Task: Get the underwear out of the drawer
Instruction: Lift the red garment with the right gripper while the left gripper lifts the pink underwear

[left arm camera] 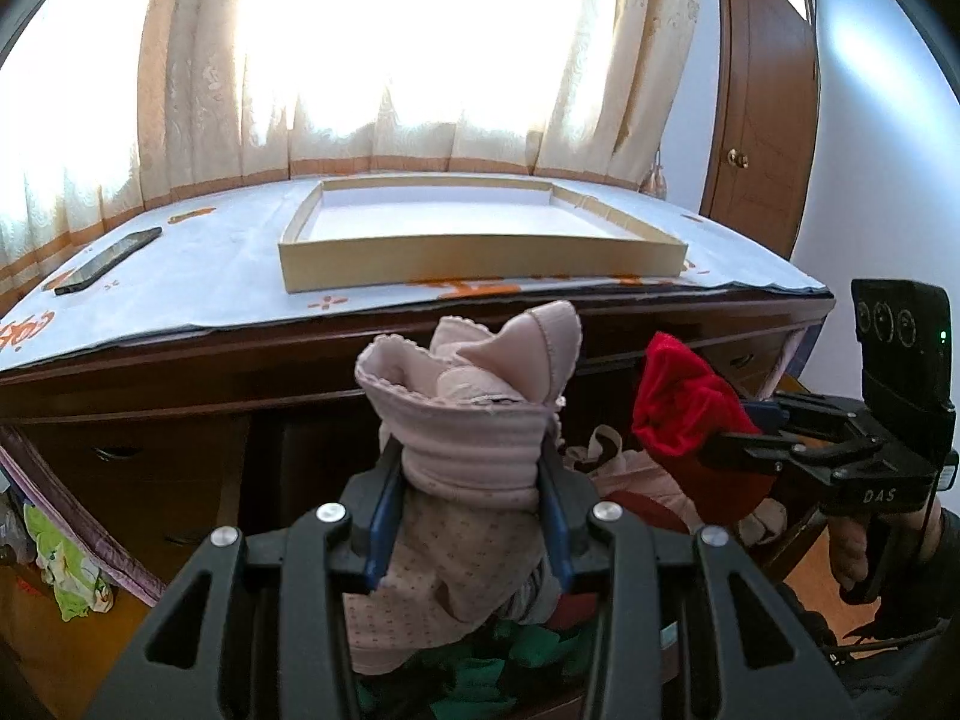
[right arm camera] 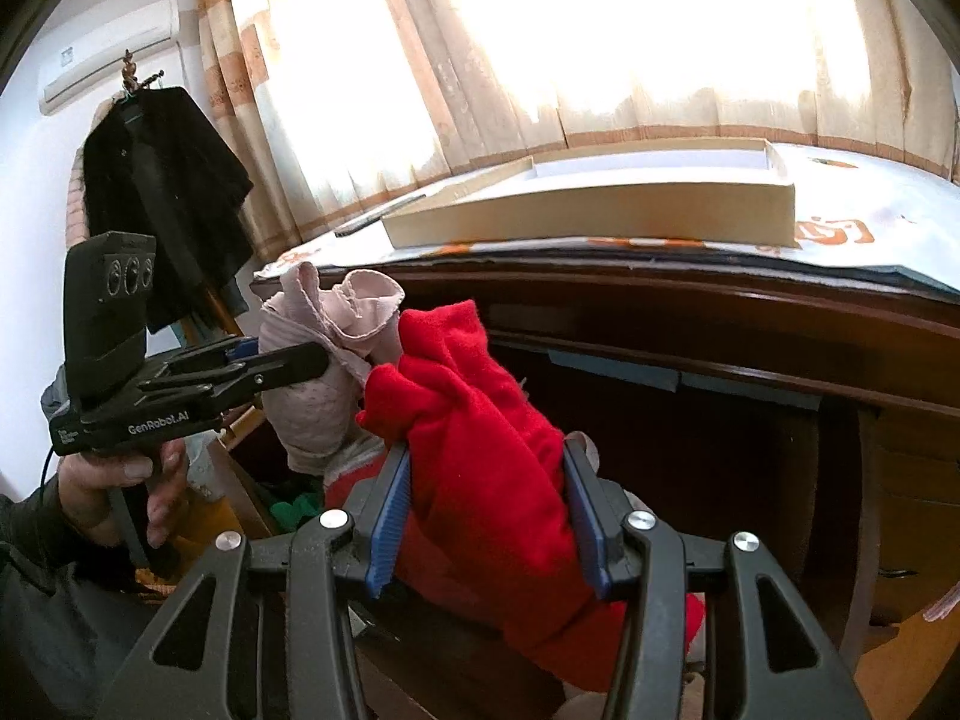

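Note:
My left gripper (left arm camera: 471, 468) is shut on a bundle of pale pink underwear (left arm camera: 474, 396), held up in front of the dark wooden dresser (left arm camera: 180, 372). The same pink underwear (right arm camera: 324, 330) shows in the right wrist view, with the left gripper (right arm camera: 306, 363) around it. My right gripper (right arm camera: 486, 480) is shut on a red underwear piece (right arm camera: 480, 420). From the left wrist view the red underwear (left arm camera: 684, 408) hangs to the right of the pink bundle in the right gripper (left arm camera: 720, 438). Below both lies the open drawer (left arm camera: 600, 480) with more clothes in it.
A shallow cardboard tray (left arm camera: 480, 264) lies on the dresser top, which is covered by a white patterned cloth (left arm camera: 198, 276); a dark phone (left arm camera: 108, 261) rests at its left. Curtains (left arm camera: 420, 60) hang behind, a wooden door (left arm camera: 762, 120) at right, a dark jacket (right arm camera: 162, 192) at left.

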The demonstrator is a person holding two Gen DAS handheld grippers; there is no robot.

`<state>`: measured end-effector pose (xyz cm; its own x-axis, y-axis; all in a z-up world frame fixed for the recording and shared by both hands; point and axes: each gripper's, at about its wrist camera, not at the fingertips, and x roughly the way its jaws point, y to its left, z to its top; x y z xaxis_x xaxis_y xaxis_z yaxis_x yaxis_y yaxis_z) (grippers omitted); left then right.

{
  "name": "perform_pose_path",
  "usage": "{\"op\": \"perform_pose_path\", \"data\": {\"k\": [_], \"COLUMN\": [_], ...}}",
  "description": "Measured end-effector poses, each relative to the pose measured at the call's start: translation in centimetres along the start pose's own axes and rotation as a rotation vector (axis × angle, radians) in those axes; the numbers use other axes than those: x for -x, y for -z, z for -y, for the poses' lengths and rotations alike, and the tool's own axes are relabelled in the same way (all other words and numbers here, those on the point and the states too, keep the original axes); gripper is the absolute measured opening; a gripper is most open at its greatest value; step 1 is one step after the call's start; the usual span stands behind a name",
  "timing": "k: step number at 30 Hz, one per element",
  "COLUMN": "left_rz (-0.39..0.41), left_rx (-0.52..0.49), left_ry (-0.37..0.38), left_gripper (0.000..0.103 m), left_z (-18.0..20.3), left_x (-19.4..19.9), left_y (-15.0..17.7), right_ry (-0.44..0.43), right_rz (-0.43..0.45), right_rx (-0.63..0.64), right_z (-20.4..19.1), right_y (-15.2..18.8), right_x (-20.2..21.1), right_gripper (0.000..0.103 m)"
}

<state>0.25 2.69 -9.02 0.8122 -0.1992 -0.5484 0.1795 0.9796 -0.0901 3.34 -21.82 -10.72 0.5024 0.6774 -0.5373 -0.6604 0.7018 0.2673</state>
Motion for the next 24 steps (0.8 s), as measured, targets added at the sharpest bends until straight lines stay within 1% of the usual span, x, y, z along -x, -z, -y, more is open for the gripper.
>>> {"op": "perform_pose_path", "data": {"k": [8, 24], "left_rz": [0.036, 0.119], "left_rx": [0.002, -0.015], "left_ry": [-0.007, 0.013], "left_gripper": [0.039, 0.039], "left_z": [0.4, 1.6], "left_x": [0.5, 1.7], "left_y": [-0.2, -1.4], "right_ry": [0.002, -0.007], "right_rz": [0.047, 0.122], "right_rx": [-0.010, -0.045], "right_z": [-0.2, -0.3], "right_y": [0.0, -0.4], "right_x": [1.0, 2.4], "right_gripper": [0.050, 0.050]}}
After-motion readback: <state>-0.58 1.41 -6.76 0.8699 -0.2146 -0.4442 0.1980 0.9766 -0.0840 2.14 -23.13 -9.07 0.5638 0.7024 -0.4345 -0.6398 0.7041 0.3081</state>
